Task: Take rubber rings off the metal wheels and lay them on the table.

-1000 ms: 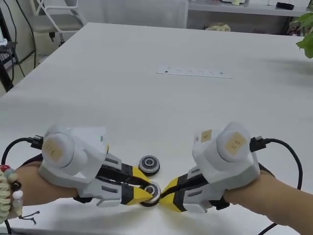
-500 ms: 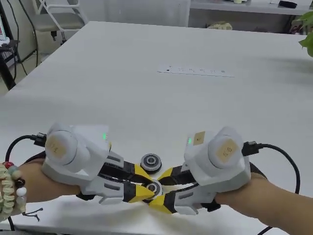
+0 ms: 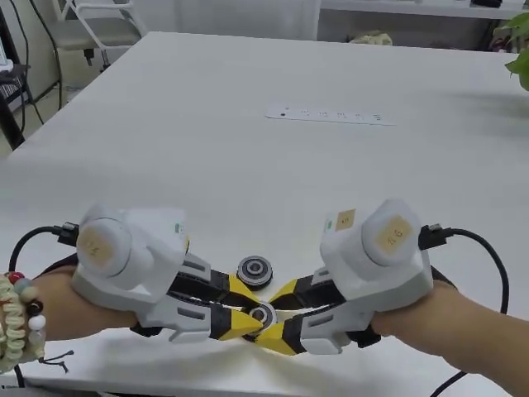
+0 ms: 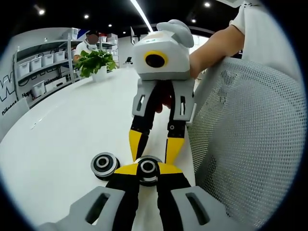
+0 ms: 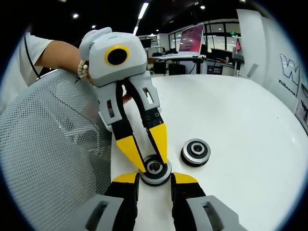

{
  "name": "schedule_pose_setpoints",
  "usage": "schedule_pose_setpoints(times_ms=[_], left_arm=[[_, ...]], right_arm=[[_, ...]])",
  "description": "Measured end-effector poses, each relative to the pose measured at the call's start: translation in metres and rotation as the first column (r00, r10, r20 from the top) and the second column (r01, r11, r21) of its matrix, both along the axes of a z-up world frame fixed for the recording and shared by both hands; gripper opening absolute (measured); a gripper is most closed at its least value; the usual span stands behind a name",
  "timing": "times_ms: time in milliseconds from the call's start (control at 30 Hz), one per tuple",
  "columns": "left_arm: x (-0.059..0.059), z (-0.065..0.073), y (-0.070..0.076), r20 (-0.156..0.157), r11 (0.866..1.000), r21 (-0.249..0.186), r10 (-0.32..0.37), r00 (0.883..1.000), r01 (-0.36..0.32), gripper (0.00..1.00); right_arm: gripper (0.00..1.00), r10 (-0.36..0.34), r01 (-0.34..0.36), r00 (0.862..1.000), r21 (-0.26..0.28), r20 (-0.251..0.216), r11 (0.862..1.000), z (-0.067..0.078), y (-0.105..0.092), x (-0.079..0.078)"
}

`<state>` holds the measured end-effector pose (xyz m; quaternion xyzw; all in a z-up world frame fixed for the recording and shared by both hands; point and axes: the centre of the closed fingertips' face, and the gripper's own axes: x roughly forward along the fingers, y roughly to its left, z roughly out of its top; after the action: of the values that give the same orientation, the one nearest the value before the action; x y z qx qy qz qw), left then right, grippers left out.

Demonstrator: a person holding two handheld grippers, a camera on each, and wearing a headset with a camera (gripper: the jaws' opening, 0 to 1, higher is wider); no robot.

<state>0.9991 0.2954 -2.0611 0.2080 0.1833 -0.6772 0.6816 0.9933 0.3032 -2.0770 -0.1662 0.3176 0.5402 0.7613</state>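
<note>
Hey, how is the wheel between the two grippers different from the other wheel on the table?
The near wheel is pinched by both the left gripper and the right gripper; the far wheel sits free, untouched. Yellow jaws partly hide the near wheel; the far wheel shows whole. Both are round, dark-rimmed with metal hubs, flat on the table.

The left tool (image 3: 246, 311) and right tool (image 3: 278, 316) meet around a wheel (image 3: 263, 314) on the surface (image 3: 248, 165); a second wheel (image 3: 254, 270) lies just beyond.
</note>
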Motion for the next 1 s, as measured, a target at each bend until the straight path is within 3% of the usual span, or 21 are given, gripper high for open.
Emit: schedule_pose_setpoints(times_ms=[133,300,1000], left_arm=[[0.000,0.000,0.000,0.000,1.000,-0.001,0.000,1.000,0.000,0.07],[0.000,0.000,0.000,-0.002,1.000,-0.002,0.001,1.000,-0.001,0.07],[0.000,0.000,-0.001,0.005,1.000,-0.002,0.008,1.000,-0.008,0.07]], right_arm=[[0.21,0.050,-0.049,0.998,-0.036,0.039,0.998,-0.001,-0.003,-0.002],[0.18,0.062,-0.059,0.997,-0.050,0.045,0.997,-0.002,-0.006,-0.002],[0.10,0.049,-0.047,0.999,-0.070,0.022,0.996,-0.003,-0.011,-0.003]])
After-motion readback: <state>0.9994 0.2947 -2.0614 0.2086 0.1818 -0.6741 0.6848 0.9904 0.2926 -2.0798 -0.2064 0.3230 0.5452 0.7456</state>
